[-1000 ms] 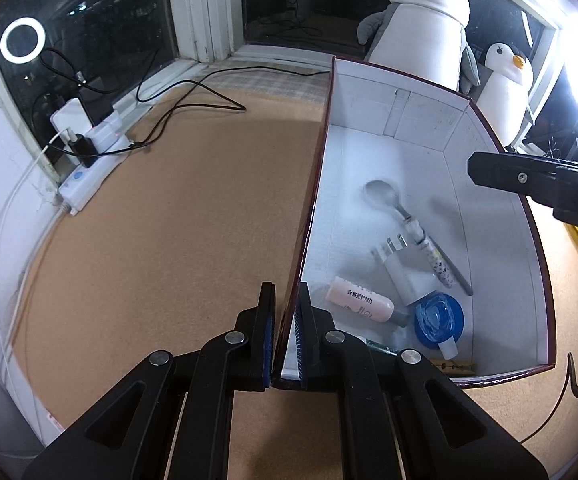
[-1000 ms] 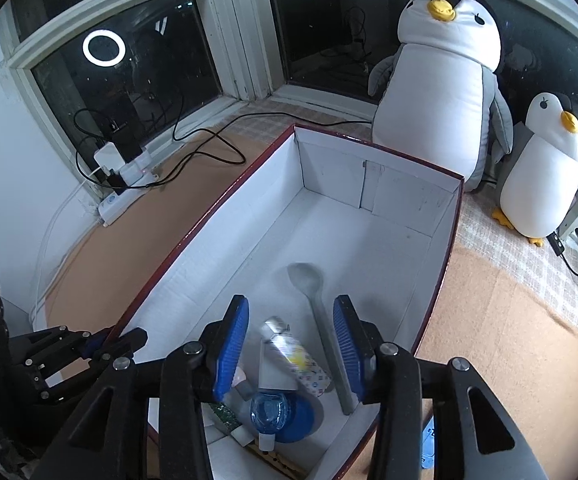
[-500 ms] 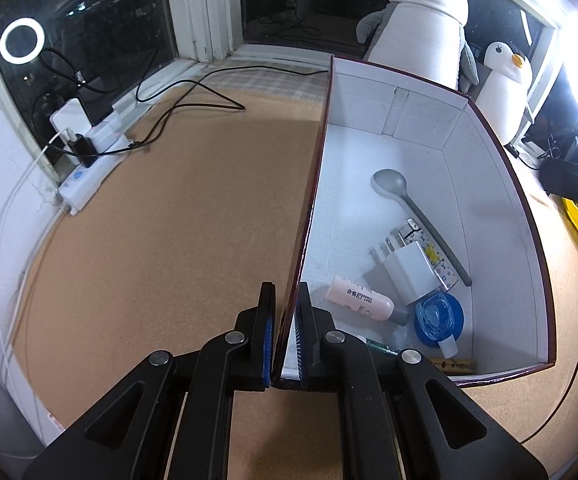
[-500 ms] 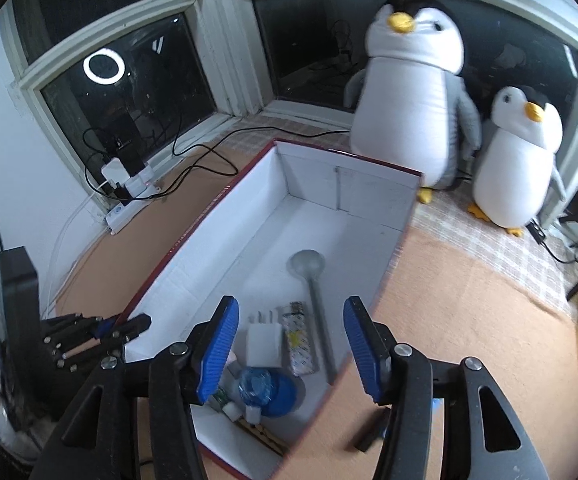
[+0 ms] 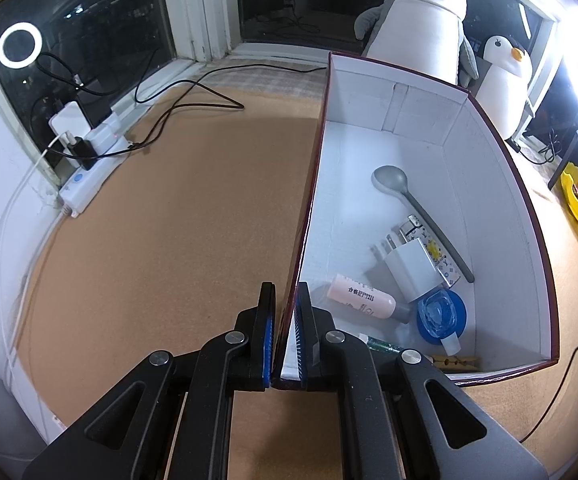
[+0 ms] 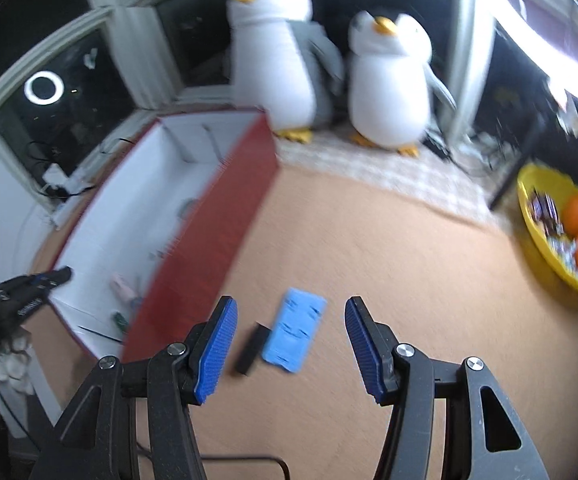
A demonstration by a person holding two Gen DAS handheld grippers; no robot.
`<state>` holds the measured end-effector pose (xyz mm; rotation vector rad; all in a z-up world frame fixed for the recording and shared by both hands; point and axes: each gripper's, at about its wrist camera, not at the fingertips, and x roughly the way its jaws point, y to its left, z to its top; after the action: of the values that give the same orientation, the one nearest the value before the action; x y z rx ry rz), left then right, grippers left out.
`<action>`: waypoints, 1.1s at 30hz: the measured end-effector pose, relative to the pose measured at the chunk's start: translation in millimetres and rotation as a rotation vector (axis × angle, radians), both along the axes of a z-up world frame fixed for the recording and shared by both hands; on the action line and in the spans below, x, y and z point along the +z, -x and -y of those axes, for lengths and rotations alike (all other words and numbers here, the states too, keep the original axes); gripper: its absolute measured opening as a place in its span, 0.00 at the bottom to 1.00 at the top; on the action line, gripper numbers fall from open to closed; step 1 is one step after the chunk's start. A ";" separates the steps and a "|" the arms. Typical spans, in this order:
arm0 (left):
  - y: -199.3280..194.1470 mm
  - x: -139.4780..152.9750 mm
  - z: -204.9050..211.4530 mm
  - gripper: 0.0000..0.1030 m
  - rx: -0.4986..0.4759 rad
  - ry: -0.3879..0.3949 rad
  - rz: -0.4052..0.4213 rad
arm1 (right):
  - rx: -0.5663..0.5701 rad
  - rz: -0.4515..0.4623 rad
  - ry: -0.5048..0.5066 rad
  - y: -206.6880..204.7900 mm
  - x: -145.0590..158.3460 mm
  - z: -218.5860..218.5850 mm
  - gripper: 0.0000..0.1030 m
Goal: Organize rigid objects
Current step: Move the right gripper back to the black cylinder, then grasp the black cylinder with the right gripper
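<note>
A dark red box with white inside [image 5: 501,208] [image 6: 209,216] stands on the cork table. My left gripper [image 5: 284,336] is shut on its left wall near the front corner. Inside lie a grey spoon [image 5: 409,196], a white charger [image 5: 409,268], a patterned lighter [image 5: 435,248], a pink bottle [image 5: 363,298] and a blue round lid [image 5: 441,314]. My right gripper [image 6: 289,344] is open and empty to the right of the box, above a light blue flat block [image 6: 295,330] and a small black bar [image 6: 253,348] on the table.
Two plush penguins [image 6: 277,48] [image 6: 389,80] stand behind the box by the window. A yellow bowl of oranges [image 6: 561,232] is at the right. A power strip with cables [image 5: 89,160] lies at the left. A clothespin [image 5: 455,360] lies in the box's front.
My right gripper has left the box, swung right and down, and now hangs over the blue block and black bar. The lighter stays in the box. The left gripper has not moved.
</note>
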<state>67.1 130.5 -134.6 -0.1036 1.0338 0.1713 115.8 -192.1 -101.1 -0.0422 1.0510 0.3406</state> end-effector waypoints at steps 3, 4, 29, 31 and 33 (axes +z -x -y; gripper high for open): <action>0.0 0.3 0.7 0.08 0.001 -0.003 -0.002 | -0.030 -0.045 -0.010 -1.2 -16.2 7.4 0.51; -0.4 0.2 0.7 0.08 0.001 -0.005 -0.003 | -0.039 -0.065 -0.024 -1.1 -22.4 8.6 0.51; -0.3 1.4 1.3 0.08 0.003 0.003 -0.002 | 0.025 -0.256 -0.046 -8.0 -89.2 -51.9 0.21; -0.5 1.4 1.2 0.08 0.004 0.004 -0.002 | 0.036 -0.260 -0.018 -10.2 -91.6 -57.9 0.21; -0.6 1.7 2.1 0.08 0.006 0.006 -0.001 | 0.044 -0.265 0.018 -12.2 -96.0 -63.1 0.19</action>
<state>67.7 128.4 -132.9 -0.1120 1.0356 0.1734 128.0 -128.9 -197.1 -0.0370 1.3167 0.3835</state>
